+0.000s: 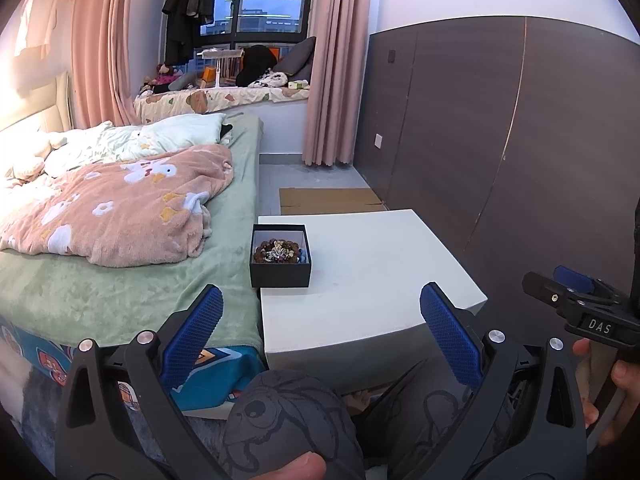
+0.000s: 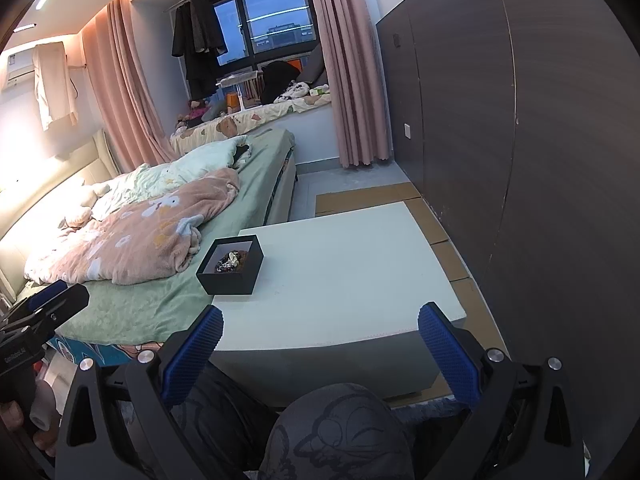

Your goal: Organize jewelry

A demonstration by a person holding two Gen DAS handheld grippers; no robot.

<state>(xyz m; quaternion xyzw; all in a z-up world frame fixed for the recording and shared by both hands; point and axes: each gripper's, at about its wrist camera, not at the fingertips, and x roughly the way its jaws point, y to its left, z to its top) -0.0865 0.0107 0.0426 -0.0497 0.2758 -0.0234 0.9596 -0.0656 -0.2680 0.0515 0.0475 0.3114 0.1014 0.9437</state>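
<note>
Your bedroom at dusk, bed on the left and dark panelling on the right.

You face a window (image 1: 256,4) showing blue evening sky, dark clothes (image 1: 188,4) hanging before it and pink curtains (image 1: 332,64) at both sides. Below it a cushioned window seat (image 1: 224,98) holds pillows and soft toys. The bed (image 1: 132,280) has a green sheet and a rumpled pink blanket (image 1: 120,208). A white surface (image 1: 372,272) stands just beside the bed. Brown wall panels (image 1: 500,128) run along the right, flattened cardboard (image 1: 328,200) on the grey floor. Warm light glows at far left, where an air conditioner (image 2: 18,68) hangs.
</note>
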